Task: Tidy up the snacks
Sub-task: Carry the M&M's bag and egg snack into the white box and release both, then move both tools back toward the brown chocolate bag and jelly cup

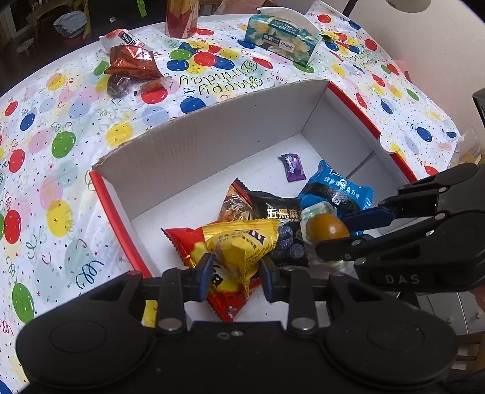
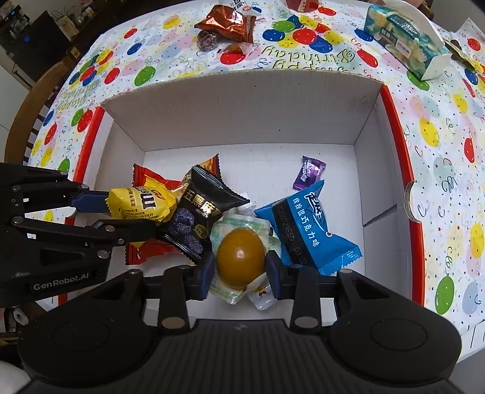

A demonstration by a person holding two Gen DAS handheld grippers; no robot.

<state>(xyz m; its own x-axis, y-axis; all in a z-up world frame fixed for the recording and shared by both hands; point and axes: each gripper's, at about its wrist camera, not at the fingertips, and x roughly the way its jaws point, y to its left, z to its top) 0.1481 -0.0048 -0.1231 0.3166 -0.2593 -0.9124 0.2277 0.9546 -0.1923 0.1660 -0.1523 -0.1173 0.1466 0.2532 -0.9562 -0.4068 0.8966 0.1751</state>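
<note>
A white cardboard box (image 1: 212, 133) (image 2: 242, 106) with a red rim sits on the balloon-print tablecloth. My left gripper (image 1: 236, 274) (image 2: 130, 213) is shut on a yellow snack packet (image 1: 239, 239) (image 2: 142, 203) over the box's near left corner. Beside it, my right gripper (image 2: 241, 272) (image 1: 332, 233) is shut on a clear packet holding a brown egg (image 2: 241, 257) (image 1: 326, 230). Under and around them in the box lie a red packet (image 1: 185, 239) (image 2: 148, 178), a black packet (image 1: 279, 218) (image 2: 203, 206), a blue packet (image 1: 336, 188) (image 2: 306, 224) and a purple candy (image 1: 292, 166) (image 2: 309, 172).
Beyond the box on the cloth lie a brown foil packet (image 1: 133, 60) (image 2: 227, 22), a dark round snack (image 1: 118, 85) (image 2: 207, 39) and a small orange wrapped sweet (image 1: 153, 86). A tissue box (image 1: 282, 36) (image 2: 403, 39) stands far right. A wooden chair (image 2: 30, 106) is at the table's left edge.
</note>
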